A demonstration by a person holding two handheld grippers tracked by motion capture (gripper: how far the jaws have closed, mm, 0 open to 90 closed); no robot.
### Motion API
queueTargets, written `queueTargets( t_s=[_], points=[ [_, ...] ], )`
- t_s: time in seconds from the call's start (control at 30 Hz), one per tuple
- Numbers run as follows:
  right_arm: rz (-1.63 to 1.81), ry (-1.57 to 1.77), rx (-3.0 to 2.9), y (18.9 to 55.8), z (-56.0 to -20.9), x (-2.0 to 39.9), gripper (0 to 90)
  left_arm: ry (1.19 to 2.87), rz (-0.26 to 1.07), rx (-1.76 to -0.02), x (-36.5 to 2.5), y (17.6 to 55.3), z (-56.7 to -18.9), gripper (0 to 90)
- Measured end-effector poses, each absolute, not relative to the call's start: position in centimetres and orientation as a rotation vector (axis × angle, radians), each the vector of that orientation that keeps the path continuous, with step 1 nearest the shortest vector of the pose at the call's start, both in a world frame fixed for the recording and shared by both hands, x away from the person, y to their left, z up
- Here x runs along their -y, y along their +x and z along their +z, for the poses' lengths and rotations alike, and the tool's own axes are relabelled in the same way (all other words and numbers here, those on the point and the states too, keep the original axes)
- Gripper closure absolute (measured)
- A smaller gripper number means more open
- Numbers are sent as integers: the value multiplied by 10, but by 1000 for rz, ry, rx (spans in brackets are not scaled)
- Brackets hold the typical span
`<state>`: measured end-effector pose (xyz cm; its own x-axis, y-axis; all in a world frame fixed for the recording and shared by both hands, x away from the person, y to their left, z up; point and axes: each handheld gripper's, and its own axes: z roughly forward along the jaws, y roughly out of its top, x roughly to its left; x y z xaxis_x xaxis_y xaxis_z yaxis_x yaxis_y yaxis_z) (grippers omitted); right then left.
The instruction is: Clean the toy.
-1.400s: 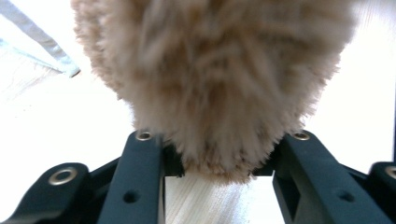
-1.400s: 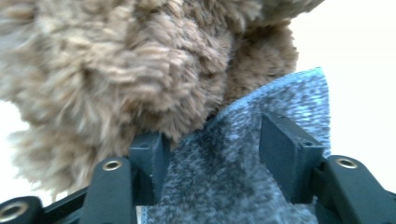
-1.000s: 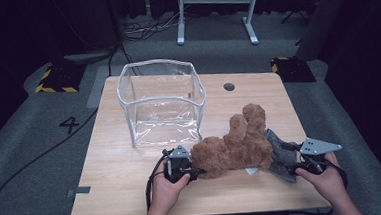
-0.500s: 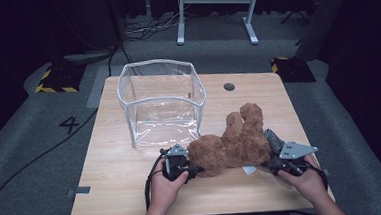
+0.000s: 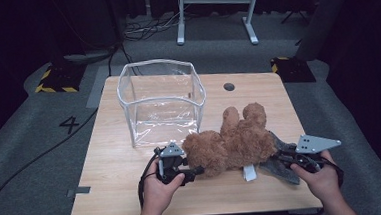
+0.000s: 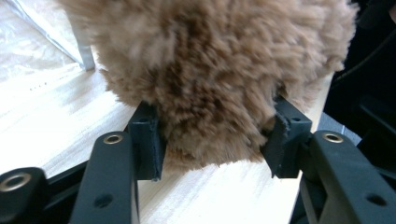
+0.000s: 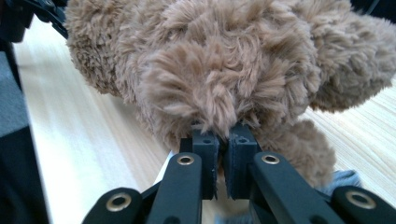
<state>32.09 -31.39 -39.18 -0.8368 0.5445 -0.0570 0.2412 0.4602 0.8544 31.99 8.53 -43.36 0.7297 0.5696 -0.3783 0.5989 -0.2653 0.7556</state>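
Dark carpet rings the pale wooden table (image 5: 108,192), where a clear plastic bin (image 5: 162,101) stands at eleven o'clock from the brown teddy bear (image 5: 231,145) lying at mid-table. At the bear's nine o'clock the left gripper (image 6: 212,135), low and level, has just widened, its jaws pressing the plush head. At four o'clock the right gripper (image 7: 224,144) has just pinched a tuft of fur. Lifting seems under way; next comes a joint carry toward the bin.

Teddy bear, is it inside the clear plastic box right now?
No, the teddy bear lies on the table beside the clear plastic box.
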Motion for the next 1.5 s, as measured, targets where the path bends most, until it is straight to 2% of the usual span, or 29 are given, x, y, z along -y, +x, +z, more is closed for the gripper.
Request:
queueTargets(
  t_s=[0.1,0.17,0.23,0.3,0.53,0.83,1.03,1.2,1.27,1.33,1.4,1.5],
  points=[
    [1324,699,-2394,313,-381,311,850,1922,-6,-913,-89,316,-427,443],
    [1337,713,-2393,310,-376,309,850,1911,95,-916,-94,313,-422,411],
    [1362,716,-2389,307,-370,307,855,1890,141,-913,-97,312,-419,464],
    [1345,693,-2401,309,-369,302,900,1885,131,-906,-96,313,-421,465],
    [1314,742,-2423,339,-393,293,884,1978,160,-852,-80,318,-439,414],
    [1268,770,-2359,335,-395,315,713,2070,243,-761,-68,325,-453,292],
    [1104,920,-2333,332,-409,355,636,2089,208,-744,-65,331,-461,278],
    [985,1018,-2382,328,-436,376,519,2114,180,-746,-65,333,-466,325],
    [938,1048,-2397,326,-447,381,442,2141,187,-736,-63,332,-468,357],
    [896,1080,-2394,324,-456,386,413,2152,193,-735,-61,330,-468,408],
    [855,1116,-2372,324,-464,390,375,2168,187,-725,-60,330,-467,497],
    [824,1151,-2393,327,-476,394,368,2186,170,-719,-60,328,-464,656]
  ],
)
